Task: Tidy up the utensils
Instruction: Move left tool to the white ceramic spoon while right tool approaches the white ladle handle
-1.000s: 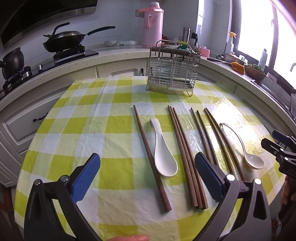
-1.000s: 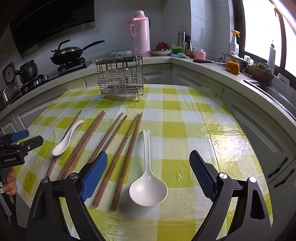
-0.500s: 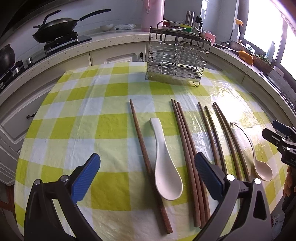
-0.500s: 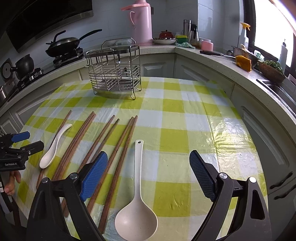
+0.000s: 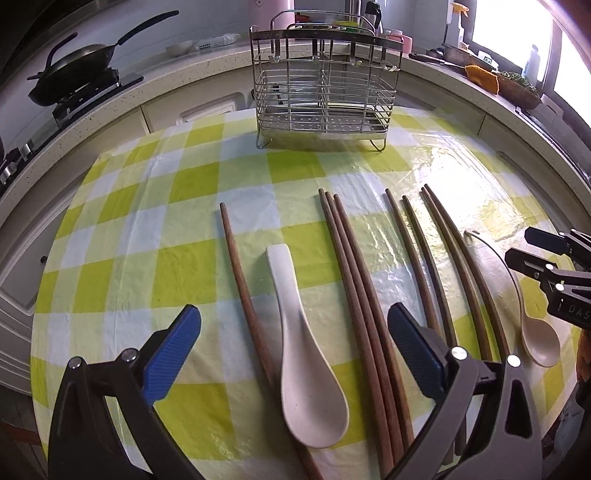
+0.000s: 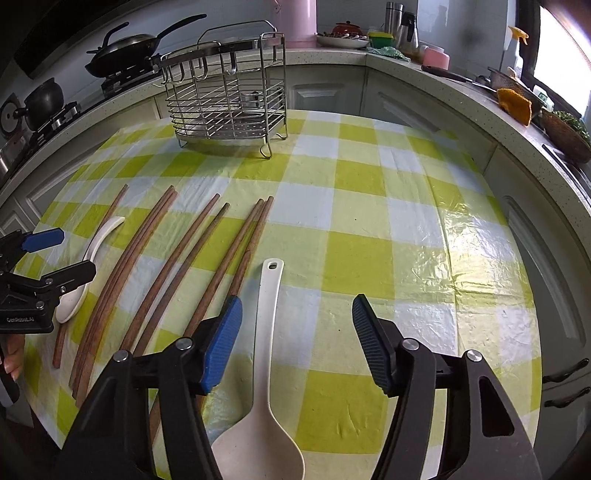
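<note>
Several brown wooden chopsticks (image 5: 354, 280) lie side by side on the green-checked tablecloth (image 5: 147, 258). My left gripper (image 5: 291, 321) hangs open low over them, a white soup spoon (image 5: 314, 387) and a single chopstick (image 5: 240, 280) lying under its gap. My right gripper (image 6: 296, 308) straddles the handle of a cream ladle (image 6: 267, 314); its jaws are closing, and the pads (image 6: 225, 332) stand clear of the handle. A wire utensil rack (image 6: 229, 103) stands empty at the table's far side. Each gripper shows at the other view's edge.
A curved counter rings the table, with a wok on a stove (image 5: 74, 74), a pink thermos (image 6: 295, 18) and bottles by the window. The right half of the tablecloth (image 6: 406, 221) is bare. Cabinet doors sit close beyond the table's edge.
Both grippers have come forward and lower over the utensils. The right jaws have narrowed around the ladle handle. Nothing on the table has shifted.
</note>
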